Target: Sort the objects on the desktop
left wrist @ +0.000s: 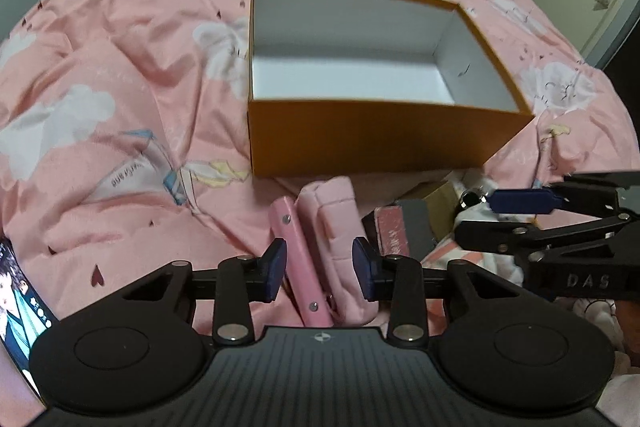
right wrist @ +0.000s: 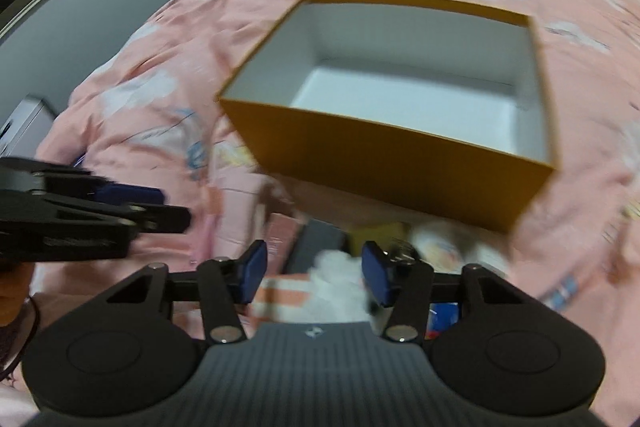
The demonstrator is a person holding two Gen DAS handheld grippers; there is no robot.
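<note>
Both grippers released — left gripper (left wrist: 320, 269) straddles a pink pouch (left wrist: 340, 247), right gripper (right wrist: 314, 273) near the orange box (right wrist: 392, 167).

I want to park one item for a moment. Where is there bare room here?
Free: the white floor of the orange box, and the pink quilt left of it. Crowded: the strip below the box, with the pink pouch, small boxes, left gripper and right gripper.
</note>
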